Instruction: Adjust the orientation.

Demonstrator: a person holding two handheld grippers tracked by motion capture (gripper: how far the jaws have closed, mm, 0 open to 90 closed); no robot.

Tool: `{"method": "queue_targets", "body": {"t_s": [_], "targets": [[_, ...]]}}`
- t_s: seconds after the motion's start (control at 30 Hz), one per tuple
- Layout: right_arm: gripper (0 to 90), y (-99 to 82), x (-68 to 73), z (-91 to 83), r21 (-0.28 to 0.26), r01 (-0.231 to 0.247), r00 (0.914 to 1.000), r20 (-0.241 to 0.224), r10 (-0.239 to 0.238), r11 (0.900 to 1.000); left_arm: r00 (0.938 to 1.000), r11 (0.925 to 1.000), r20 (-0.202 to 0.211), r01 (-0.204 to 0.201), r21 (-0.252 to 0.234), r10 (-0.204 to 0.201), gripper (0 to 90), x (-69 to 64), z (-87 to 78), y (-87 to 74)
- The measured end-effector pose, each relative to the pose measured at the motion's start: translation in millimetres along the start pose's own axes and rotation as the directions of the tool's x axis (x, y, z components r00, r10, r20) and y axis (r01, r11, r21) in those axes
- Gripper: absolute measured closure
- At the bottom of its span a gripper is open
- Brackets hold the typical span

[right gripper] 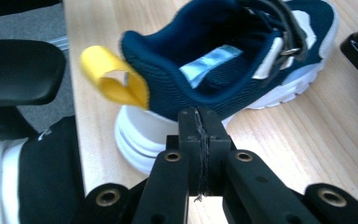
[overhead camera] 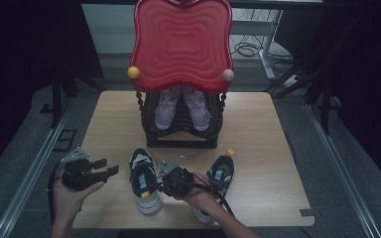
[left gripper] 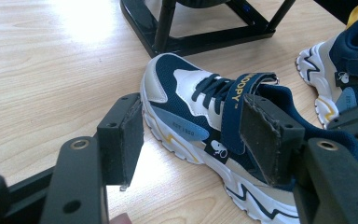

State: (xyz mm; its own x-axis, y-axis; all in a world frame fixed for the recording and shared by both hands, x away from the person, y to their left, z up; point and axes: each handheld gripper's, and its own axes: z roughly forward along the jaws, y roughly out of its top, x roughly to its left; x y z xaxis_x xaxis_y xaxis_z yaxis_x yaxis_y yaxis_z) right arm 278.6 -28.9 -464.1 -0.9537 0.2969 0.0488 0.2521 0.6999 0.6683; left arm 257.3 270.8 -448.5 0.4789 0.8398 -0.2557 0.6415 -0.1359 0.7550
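Nearest to the person, at the front edge of the wooden table, the right gripper has its two black jaws pressed flat together with nothing between them, their tips just beside the heel of the left sneaker, near its yellow heel loop. That navy and white sneaker lies on the table, toe pointing to the black shoe rack. On its other side, the left gripper is wide open and empty, its pads apart from the shoe. A second sneaker stands to the right.
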Motion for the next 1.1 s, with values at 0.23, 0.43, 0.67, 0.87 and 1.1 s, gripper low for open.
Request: {"method": "queue_targets", "body": {"t_s": [0.23,0.43,0.67,0.87,1.1], "targets": [[89.1,4.5,4.8,5.2,-0.004,0.02,0.9995,-0.025,-0.02,0.9998,1.0,1.0,0.0,0.001,0.01,-0.001,40.1,0.1,3.6,-0.5],[89.0,10.1,12.7,8.8,-0.011,0.046,0.9984,-0.033,-0.046,0.9989,1.0,1.0,-0.004,0.002,0.01,-0.002,40.1,0.9,3.3,-0.9],[89.0,17.1,20.4,13.5,-0.009,0.068,0.9965,-0.049,-0.068,0.9977,1.0,0.9999,-0.004,0.0,0.011,0.0,40.1,0.8,3.9,-0.9],[88.9,24.4,29.4,20.7,-0.011,0.088,0.9939,-0.066,-0.089,0.9961,1.0,0.9999,-0.006,0.004,0.011,-0.004,40.1,2.6,3.2,-1.6],[88.7,31.9,36.2,29.6,-0.022,0.097,0.9912,-0.088,-0.098,0.9951,0.9999,0.9999,-0.01,0.01,0.002,-0.01,40.1,5.4,0.1,-1.8]]}}
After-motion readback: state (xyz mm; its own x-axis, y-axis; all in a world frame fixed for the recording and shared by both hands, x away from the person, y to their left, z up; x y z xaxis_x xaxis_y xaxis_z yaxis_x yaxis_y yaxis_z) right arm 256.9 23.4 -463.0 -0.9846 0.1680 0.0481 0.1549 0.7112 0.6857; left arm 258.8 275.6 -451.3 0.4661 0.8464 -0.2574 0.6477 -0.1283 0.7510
